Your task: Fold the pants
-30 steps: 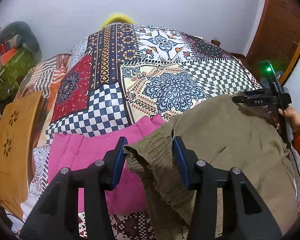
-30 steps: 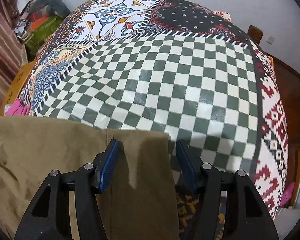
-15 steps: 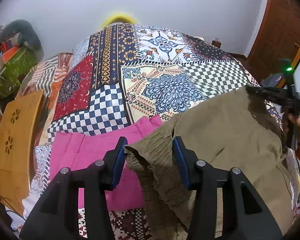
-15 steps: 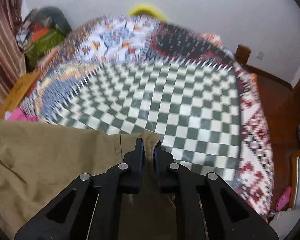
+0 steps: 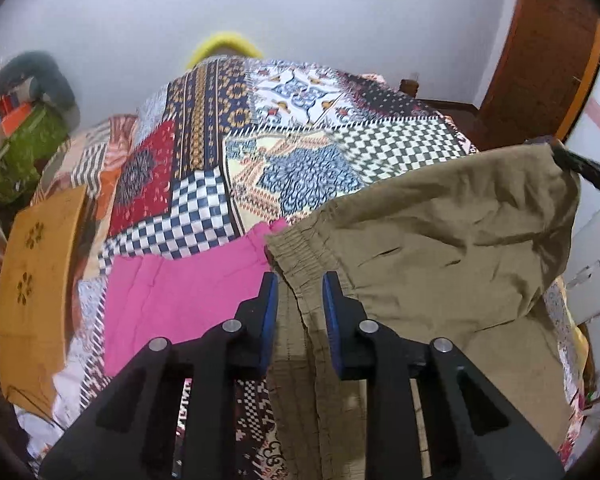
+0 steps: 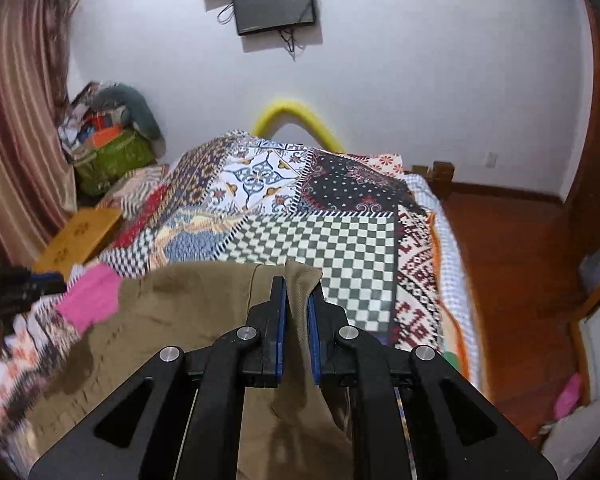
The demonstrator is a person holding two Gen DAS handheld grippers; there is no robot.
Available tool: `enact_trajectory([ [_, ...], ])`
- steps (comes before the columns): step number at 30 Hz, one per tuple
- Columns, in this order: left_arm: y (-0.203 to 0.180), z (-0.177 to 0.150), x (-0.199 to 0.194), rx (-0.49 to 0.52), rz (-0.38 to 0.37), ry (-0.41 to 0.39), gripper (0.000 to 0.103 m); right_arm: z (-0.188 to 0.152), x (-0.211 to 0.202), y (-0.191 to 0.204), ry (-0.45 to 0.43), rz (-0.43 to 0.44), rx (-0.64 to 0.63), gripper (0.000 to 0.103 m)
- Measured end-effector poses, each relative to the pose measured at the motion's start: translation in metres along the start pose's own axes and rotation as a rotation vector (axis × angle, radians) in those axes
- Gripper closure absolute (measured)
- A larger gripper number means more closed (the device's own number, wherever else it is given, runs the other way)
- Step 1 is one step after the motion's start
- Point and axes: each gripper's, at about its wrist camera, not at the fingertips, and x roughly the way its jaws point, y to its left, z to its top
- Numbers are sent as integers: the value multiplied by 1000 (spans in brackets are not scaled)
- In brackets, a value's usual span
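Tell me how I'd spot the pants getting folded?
Find the big bed with the patchwork bedspread. At its near edge two garments lie side by side. The pants are the olive-brown ones with a gathered elastic waistband, partly lifted by the right gripper, unlike the flat pink garment beside them.

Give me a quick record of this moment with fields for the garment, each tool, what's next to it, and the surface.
garment: olive-khaki cotton pants, partly lifted off the bed
left tool: fingers around the elastic waistband, a gap showing
right tool: shut on the pants' hem corner, raised
beside: pink folded cloth, by the waistband
surface: patchwork patterned bedspread
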Motion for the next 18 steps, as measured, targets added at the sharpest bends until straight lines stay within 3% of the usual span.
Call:
enact_trajectory([
  [2, 3, 1, 10, -27, -19, 26, 72, -4, 5, 2, 12, -4, -2, 94],
  [5, 6, 6, 28, -38, -15, 35, 39, -7, 11, 0, 12, -6, 2, 94],
  [14, 9, 22, 119, -21, 11, 156, 39, -18, 40, -30, 34, -10, 47, 94],
  [18, 14, 28, 143, -46, -27, 167, 39, -29, 64, -45, 68, -16, 68, 94],
])
